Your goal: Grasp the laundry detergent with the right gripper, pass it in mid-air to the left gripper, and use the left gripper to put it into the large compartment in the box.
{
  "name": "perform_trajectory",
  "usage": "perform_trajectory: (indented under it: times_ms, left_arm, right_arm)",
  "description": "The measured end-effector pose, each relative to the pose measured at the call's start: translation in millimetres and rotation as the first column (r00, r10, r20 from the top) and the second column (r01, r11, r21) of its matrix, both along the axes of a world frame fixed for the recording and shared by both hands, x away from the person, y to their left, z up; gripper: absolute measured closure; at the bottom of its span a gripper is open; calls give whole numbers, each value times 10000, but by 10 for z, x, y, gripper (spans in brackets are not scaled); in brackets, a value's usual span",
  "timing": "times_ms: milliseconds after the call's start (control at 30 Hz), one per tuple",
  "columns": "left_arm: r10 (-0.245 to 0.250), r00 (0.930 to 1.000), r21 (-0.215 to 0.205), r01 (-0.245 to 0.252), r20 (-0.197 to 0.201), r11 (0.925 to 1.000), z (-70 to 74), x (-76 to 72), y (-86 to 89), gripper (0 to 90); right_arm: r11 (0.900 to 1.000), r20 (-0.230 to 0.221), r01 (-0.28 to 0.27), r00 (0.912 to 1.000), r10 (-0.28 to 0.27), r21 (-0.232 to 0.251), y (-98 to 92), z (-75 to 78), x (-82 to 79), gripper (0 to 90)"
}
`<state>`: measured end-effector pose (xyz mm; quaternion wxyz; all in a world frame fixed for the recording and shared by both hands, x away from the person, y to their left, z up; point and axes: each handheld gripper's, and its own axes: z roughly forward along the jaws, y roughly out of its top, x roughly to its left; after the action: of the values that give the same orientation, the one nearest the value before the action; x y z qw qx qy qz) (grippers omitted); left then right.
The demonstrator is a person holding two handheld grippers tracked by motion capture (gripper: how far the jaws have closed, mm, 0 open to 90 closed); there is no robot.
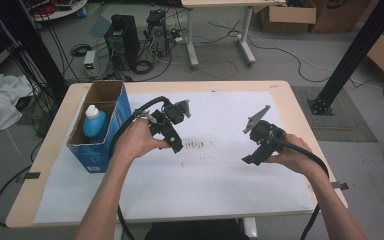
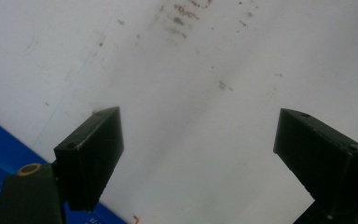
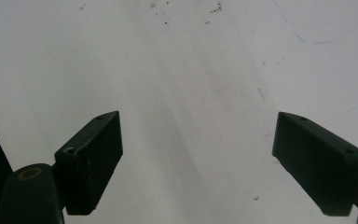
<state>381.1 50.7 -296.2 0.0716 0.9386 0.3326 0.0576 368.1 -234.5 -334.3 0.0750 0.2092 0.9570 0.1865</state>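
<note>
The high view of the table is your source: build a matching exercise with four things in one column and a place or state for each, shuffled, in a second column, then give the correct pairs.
Things
1. blue bottle
2. blue cardboard box
3. left gripper
4. white sheet

Places or states
A. covers most of the tabletop
B. held above the sheet's dark smudges, jaws open
C. stands inside the box
D. sits at the table's left edge, top open

Pairs: 1-C, 2-D, 3-B, 4-A
</note>
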Motion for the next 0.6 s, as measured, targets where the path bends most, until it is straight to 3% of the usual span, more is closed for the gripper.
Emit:
perform_trajectory:
  times_ms: [600]
  left_arm:
    - [-74,10000,35,74,62,10000,18,-31,24,167]
  right_arm:
    - [10000,63,87,9999,-87,9,6,5,22,154]
